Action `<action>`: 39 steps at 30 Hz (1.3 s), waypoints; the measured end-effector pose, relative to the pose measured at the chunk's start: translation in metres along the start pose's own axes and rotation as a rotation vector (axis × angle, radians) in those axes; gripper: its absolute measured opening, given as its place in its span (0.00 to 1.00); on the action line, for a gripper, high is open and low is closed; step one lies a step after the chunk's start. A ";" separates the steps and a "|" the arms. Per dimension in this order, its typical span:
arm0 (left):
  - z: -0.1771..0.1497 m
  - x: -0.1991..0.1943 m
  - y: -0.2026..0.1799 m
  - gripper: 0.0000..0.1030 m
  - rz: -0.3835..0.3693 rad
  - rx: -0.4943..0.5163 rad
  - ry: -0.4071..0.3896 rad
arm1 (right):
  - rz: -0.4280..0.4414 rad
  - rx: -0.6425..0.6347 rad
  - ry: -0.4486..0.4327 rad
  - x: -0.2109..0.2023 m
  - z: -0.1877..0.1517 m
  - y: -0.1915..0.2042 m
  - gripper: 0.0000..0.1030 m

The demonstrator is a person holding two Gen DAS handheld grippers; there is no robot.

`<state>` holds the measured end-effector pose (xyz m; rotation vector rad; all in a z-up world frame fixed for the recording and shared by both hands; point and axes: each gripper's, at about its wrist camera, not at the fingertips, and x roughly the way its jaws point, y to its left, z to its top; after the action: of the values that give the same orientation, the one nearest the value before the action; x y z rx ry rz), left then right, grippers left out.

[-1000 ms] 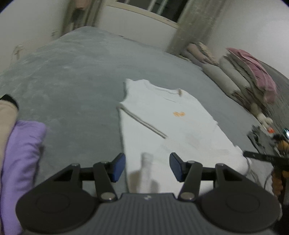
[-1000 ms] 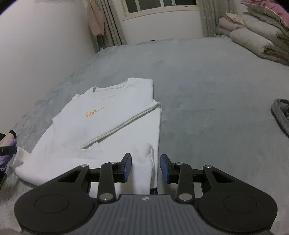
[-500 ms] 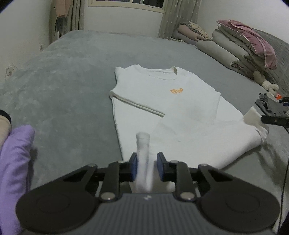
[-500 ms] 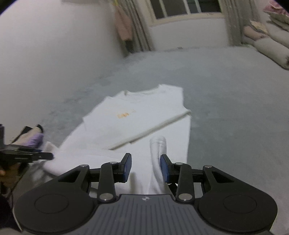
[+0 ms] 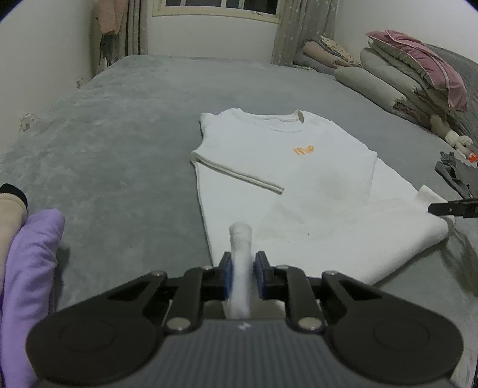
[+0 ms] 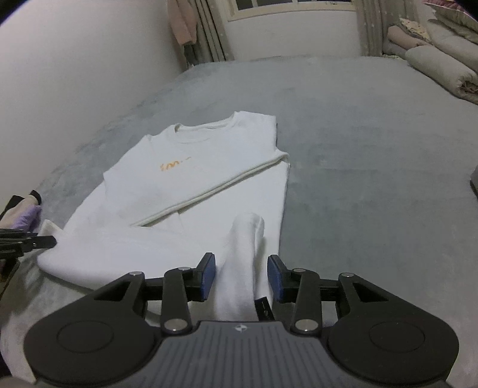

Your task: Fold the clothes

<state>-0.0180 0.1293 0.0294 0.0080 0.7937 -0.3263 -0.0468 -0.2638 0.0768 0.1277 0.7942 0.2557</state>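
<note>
Left wrist view: nearest the lens, the left gripper (image 5: 242,276) is closing, its blue pads pinching a raised fold of the white sweatshirt (image 5: 286,167) at the hem's left corner. In the right wrist view, the right gripper (image 6: 241,277) is opening, jaws standing off a bunched hem fold that lies between them without being pressed. Farther out, the sweatshirt lies flat on the grey bed (image 5: 119,125), sleeves folded across the chest, collar toward the window (image 5: 218,6). To fold well, the right jaws probably need to close firmly on their corner first; then both corners should rise evenly and travel toward the collar, keeping the hem taut so the sleeves stay put.
</note>
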 end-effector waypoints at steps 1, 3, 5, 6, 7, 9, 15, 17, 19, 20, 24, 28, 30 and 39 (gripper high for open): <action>0.000 -0.001 0.000 0.12 0.003 -0.003 -0.007 | -0.006 0.007 -0.002 0.001 0.001 -0.001 0.36; 0.001 -0.004 -0.001 0.10 0.007 -0.004 -0.025 | -0.014 0.019 -0.022 -0.001 0.002 -0.001 0.35; 0.002 -0.007 -0.002 0.10 0.012 -0.004 -0.042 | -0.013 0.029 -0.042 -0.004 0.003 -0.002 0.21; 0.002 -0.008 -0.002 0.10 0.015 -0.002 -0.048 | -0.011 0.028 -0.051 -0.007 0.003 -0.001 0.13; 0.003 -0.008 -0.003 0.10 0.018 -0.001 -0.055 | -0.019 0.022 -0.059 -0.008 0.004 0.000 0.12; 0.004 -0.008 -0.005 0.10 0.023 0.002 -0.062 | -0.023 0.008 -0.071 -0.010 0.004 0.002 0.08; 0.008 -0.008 -0.002 0.09 0.045 -0.035 -0.078 | -0.043 0.025 -0.093 -0.010 0.006 0.000 0.06; 0.010 -0.008 -0.002 0.08 0.054 -0.045 -0.080 | -0.073 0.008 -0.099 -0.008 0.007 0.003 0.06; 0.012 -0.008 -0.002 0.08 0.064 -0.053 -0.085 | -0.111 -0.022 -0.107 -0.006 0.009 0.008 0.05; 0.012 -0.008 -0.002 0.08 0.068 -0.055 -0.089 | -0.130 -0.038 -0.111 -0.004 0.009 0.011 0.05; 0.014 -0.008 -0.001 0.07 0.082 -0.067 -0.100 | -0.168 -0.081 -0.160 -0.007 0.012 0.019 0.05; 0.015 -0.005 0.000 0.07 0.095 -0.071 -0.102 | -0.211 -0.104 -0.144 -0.003 0.011 0.021 0.05; 0.015 -0.002 -0.002 0.07 0.107 -0.063 -0.101 | -0.229 -0.122 -0.130 0.001 0.010 0.022 0.05; 0.015 0.013 -0.011 0.08 0.173 -0.038 -0.064 | -0.267 -0.132 -0.100 0.014 0.010 0.022 0.05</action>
<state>-0.0020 0.1134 0.0324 0.0306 0.7304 -0.1471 -0.0342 -0.2390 0.0789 -0.0893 0.6842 0.0476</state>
